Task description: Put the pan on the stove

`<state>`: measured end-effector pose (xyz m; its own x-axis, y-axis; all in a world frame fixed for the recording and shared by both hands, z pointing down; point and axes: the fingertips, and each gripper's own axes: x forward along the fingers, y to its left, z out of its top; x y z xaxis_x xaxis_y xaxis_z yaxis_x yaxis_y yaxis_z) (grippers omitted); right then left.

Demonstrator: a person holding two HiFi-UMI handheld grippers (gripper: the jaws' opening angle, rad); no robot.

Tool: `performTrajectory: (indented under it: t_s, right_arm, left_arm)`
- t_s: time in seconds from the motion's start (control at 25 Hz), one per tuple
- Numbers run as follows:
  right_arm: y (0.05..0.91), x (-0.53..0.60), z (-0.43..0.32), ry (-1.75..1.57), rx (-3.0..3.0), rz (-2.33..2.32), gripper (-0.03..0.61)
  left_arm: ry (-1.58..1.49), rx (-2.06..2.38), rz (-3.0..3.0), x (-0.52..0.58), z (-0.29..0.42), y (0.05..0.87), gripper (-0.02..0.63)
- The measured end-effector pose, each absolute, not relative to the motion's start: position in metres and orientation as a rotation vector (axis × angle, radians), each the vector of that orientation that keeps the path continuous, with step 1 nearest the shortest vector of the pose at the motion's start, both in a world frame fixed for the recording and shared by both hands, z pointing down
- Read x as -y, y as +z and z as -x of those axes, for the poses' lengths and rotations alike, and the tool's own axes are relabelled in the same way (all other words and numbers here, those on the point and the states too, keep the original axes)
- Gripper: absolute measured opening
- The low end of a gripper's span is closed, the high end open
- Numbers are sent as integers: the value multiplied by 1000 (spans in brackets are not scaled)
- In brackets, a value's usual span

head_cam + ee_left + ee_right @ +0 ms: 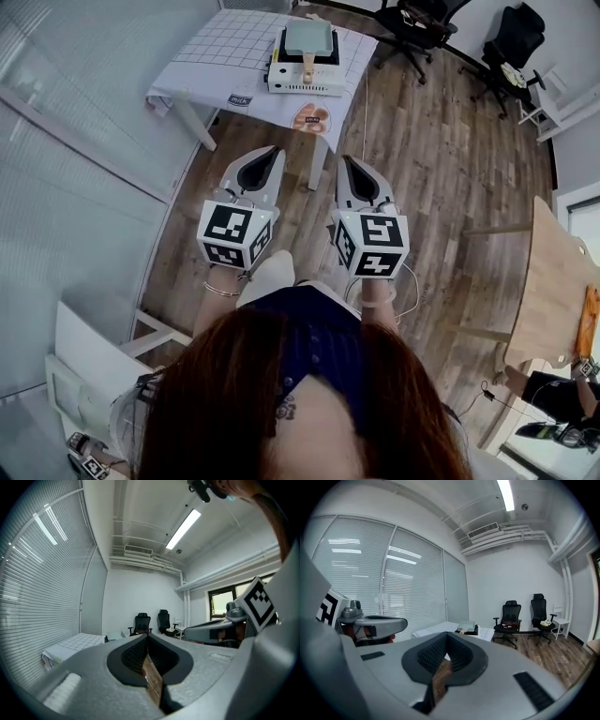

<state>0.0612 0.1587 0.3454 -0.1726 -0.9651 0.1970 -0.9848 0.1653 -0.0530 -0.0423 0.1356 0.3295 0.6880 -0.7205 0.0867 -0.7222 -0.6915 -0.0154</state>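
A square pale-green pan (308, 39) with a wooden handle (307, 67) sits on a white portable stove (300, 84). The stove stands on a table under a checked cloth (225, 47) at the far end of the room. The right gripper view shows the pan (467, 626) small and distant. I hold both grippers side by side over the wooden floor, well short of the table. My left gripper (275, 150) is shut with nothing in it, its tips (147, 635) meeting. Likewise, my right gripper (345, 159) is shut and empty, its tips (446, 636) together.
Two black office chairs (417, 23) (514, 37) stand beyond the table at the right. A wooden table (553, 281) is at the right edge, a white chair (84, 370) at the lower left. Blinds cover the glass wall on the left. A small pinkish item (312, 118) lies at the cloth's near edge.
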Motion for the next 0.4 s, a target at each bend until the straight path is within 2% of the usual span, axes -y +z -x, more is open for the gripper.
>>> performTrajectory:
  t_s: [0.4]
  right_arm:
    - [345,-152,-72,168,2266,-1984,9]
  left_arm:
    - [169,1234,-2858,-133,38,336,12]
